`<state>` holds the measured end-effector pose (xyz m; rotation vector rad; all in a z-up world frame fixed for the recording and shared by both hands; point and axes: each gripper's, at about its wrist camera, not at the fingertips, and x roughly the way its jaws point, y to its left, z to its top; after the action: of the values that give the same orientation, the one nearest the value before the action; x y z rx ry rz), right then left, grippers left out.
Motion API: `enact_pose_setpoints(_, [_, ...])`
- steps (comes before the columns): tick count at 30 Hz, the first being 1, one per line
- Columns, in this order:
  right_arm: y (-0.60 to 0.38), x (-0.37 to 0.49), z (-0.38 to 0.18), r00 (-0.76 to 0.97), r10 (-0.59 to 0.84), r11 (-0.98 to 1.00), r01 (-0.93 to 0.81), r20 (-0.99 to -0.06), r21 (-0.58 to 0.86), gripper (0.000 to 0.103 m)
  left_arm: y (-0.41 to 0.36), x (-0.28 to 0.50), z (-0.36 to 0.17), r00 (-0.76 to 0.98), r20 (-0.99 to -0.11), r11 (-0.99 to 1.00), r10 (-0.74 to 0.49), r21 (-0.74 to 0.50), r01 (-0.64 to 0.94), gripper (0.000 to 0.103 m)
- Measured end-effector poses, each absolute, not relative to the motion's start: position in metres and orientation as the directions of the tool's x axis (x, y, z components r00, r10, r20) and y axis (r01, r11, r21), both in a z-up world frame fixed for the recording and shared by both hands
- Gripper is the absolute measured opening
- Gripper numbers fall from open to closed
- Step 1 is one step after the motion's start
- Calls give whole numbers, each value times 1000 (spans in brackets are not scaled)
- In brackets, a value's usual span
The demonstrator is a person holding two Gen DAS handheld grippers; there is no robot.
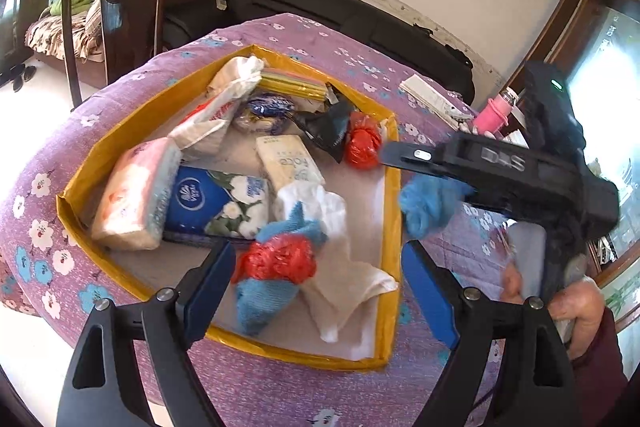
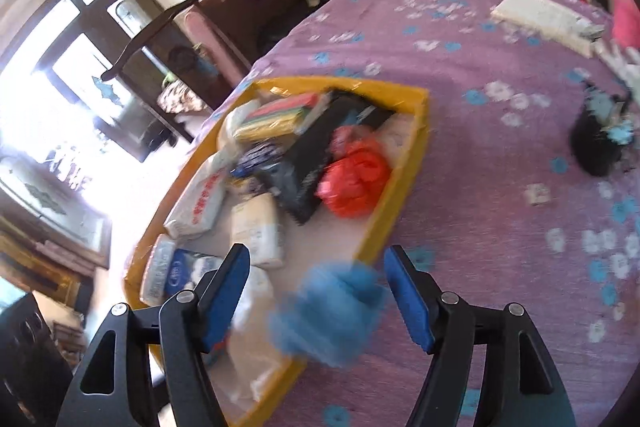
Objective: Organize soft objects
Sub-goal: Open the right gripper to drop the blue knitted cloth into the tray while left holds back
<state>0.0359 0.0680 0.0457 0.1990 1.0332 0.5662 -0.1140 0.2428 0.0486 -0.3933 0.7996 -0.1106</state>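
On the purple floral cloth (image 1: pixel 280 395), both tongs gape: left (image 1: pixel 318 291) empty, right (image 2: pixel 316 297) around fuzzy blue cloth (image 2: pixel 328 311) (blurred).

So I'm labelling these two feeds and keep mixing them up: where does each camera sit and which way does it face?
Left wrist: on the left gripper, looking down into the yellow box; shows its open fingers, the right gripper and a hand.
Right wrist: on the right gripper, over the box's edge; open fingers, blurred blue cloth between them.
Shared: box, red bag, purple floral cloth.
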Motion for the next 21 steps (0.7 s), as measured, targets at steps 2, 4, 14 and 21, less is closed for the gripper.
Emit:
enact_pose_setpoints(2, [78,42,42,386,528,844,-338,-756,417,86,241,-116,50,697,-675,924,-243,-380,-46,84])
enact_pose_setpoints(4, [82,49,41,400,532,844,-319,-746,431,91,240,-118,51,697,-675,924,-243,-380,-46,84])
enact_pose_setpoints(14, [27,36,45,504,355,931,-269,-787,247,90,250,-129,54,717,-651,917,-248,-396,-43,88])
enact_pose_setpoints(21, [36,22,10,435,336,919,-345,-836,190,53,240,-127,51,701,-659,918,-273,-397,-15,88])
